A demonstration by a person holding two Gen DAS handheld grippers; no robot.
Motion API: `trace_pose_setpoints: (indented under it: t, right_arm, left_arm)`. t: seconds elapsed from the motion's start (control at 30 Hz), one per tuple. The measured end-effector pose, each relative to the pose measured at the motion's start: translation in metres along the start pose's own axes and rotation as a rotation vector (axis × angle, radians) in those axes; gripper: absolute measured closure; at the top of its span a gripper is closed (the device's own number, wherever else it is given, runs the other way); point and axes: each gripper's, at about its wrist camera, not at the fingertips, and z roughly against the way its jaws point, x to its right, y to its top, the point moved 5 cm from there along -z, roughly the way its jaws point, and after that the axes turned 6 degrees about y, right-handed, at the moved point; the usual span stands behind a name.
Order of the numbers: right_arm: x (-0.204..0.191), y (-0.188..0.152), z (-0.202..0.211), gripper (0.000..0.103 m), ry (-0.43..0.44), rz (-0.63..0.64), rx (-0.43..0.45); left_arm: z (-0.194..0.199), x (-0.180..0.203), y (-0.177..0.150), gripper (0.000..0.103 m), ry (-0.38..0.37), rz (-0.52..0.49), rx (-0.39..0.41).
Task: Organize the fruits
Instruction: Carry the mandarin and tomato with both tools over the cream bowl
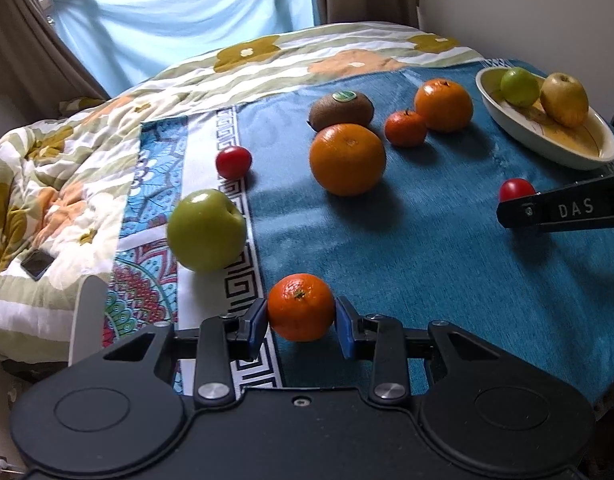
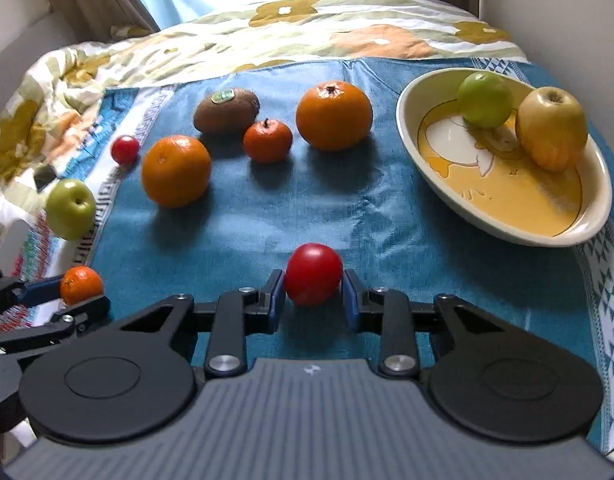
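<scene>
oranges [image 2: 175, 171], kiwi [image 2: 226, 111] and green apple [image 2: 71, 209] lie between tomato [image 2: 313, 274] and bowl [image 2: 507, 236]

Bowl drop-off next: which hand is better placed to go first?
Right. The right gripper is shut on the red tomato, and the bowl lies on its side with bare cloth between. The left gripper, shut on a mandarin, sits at the opposite side, oranges between.

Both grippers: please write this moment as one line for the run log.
left gripper: shut on mandarin | right gripper: shut on tomato | bowl: green apple, yellow apple
</scene>
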Motion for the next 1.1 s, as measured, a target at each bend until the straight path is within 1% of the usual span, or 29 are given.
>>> trace_pose_setpoints:
  t: [0.3, 0.57, 0.77, 0.87, 1.1]
  right_arm:
    - [0.004, 0.014, 0.029, 0.058, 0.036, 0.024, 0.037]
    - [0.028, 0.031, 0.066, 0.058, 0.051, 0.036, 0.078]
    - [0.058, 0.041, 0.091, 0.058, 0.042, 0.040, 0.103]
    - [0.075, 0.046, 0.099, 0.058, 0.034, 0.039, 0.111]
    - [0.125, 0.055, 0.108, 0.058, -0.002, 0.038, 0.134]
  left_arm:
    - [0.028, 0.001, 0.021, 0.063, 0.026, 0.028, 0.033]
    - [0.062, 0.019, 0.046, 0.063, 0.040, 0.040, 0.084]
    - [0.082, 0.045, 0.069, 0.063, 0.028, 0.031, 0.122]
    - [0.090, 0.063, 0.083, 0.063, 0.010, 0.025, 0.145]
    - [0.082, 0.111, 0.107, 0.063, -0.027, -0.003, 0.161]
